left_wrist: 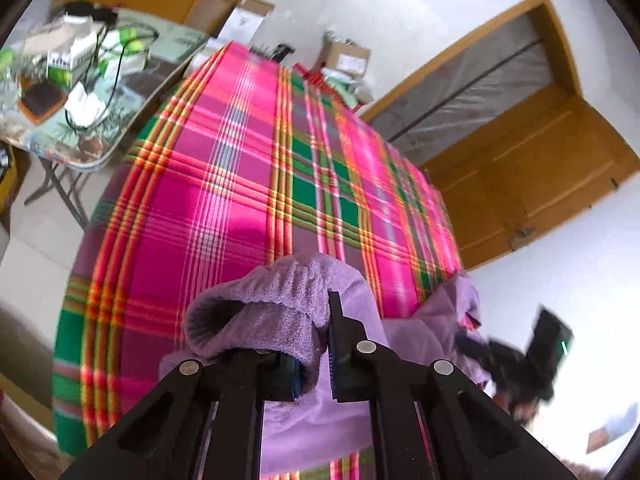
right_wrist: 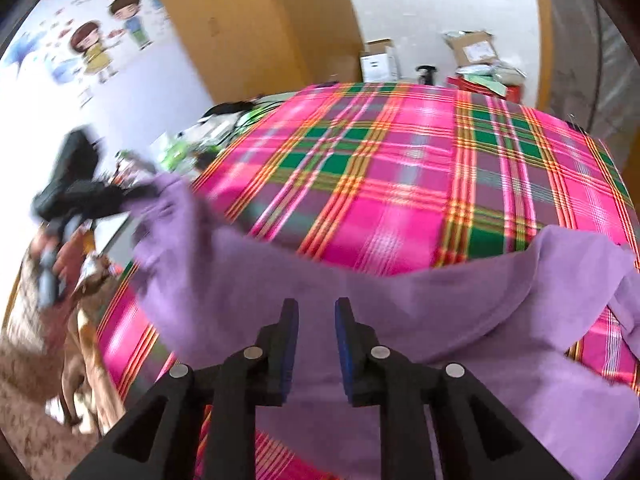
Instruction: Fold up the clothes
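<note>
A purple garment (right_wrist: 440,320) is lifted off a bed covered with a pink-and-green plaid sheet (left_wrist: 240,160), in what looks like the opening step of folding: picking the piece up by an edge so it can be spread flat. The left tongs (left_wrist: 316,344) are pinched on a gathered, terry-textured cuff or hem of the garment (left_wrist: 280,300), the fabric bunched between the pads and rolled over the left finger. The right tongs (right_wrist: 317,344) stand a little apart above the smooth purple cloth; nothing appears to be pressed between their pads, though the fabric lies close beneath them. In the right wrist view the left tongs (right_wrist: 132,196) show as a dark blur holding the far corner of the cloth aloft, with the garment draped between there and the near edge of the bed. The next move, by this reading, calls for the right tongs to take a matching edge, so that both can stretch the garment and lay it flat on the sheet. A cluttered folding table (left_wrist: 100,80) stands beside the bed.
</note>
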Available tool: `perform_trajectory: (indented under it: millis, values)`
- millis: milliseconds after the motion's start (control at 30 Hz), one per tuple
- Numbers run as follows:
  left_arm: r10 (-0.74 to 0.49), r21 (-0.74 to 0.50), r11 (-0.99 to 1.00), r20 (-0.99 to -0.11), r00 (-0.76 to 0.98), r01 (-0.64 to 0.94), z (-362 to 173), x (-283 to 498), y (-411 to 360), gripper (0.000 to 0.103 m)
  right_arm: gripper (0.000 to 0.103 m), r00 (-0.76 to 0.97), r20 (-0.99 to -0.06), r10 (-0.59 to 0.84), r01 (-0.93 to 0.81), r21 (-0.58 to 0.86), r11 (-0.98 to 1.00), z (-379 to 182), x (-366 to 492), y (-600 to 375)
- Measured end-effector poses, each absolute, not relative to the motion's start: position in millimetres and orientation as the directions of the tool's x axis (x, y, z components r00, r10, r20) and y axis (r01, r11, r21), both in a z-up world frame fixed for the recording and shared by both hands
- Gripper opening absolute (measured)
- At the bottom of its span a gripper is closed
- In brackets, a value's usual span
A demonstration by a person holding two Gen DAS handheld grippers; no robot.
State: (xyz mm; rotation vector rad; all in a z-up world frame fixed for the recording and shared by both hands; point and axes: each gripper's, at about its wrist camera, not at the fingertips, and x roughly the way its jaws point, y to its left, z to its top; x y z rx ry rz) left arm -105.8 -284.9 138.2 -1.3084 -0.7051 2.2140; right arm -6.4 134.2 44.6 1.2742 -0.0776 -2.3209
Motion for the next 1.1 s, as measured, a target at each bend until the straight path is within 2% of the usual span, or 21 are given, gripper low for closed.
perform_trajectory:
  millis: [167,333,633,767,933,1100]
  values:
    - [0.632,-0.613,-0.761,-0.632,-0.449,-0.210,152,-62,-296,0.010,0.019,-0.436,-0.798,-0.417,0.375,0.260,-0.890,35,-33,131]
    - [0.649,-0.602,-0.755,-0.628,-0.428,-0.261,142,-20,-300,0.010,0.019,-0.372,-0.807,-0.459,0.417,0.297,-0.859,18,-32,121]
    - [0.639,-0.644,-0.752,-0.660,-0.395,-0.140,90,6,-315,0.010,0.019,-0.230,-0.859,-0.457,0.502,0.298,-0.812,-3,2,114]
    - [0.639,-0.646,-0.751,-0.662,-0.392,-0.136,83,11,-317,0.010,0.019,-0.248,-0.872,-0.421,0.534,0.240,-0.811,10,7,111]
    - [0.642,-0.647,-0.750,-0.660,-0.391,-0.139,81,16,-318,0.010,0.020,-0.370,-0.822,-0.433,0.542,0.188,-0.819,40,-12,103]
    - [0.643,-0.652,-0.746,-0.654,-0.397,-0.134,81,24,-319,0.010,0.029,-0.365,-0.837,-0.407,0.600,0.123,-0.791,31,-49,66]
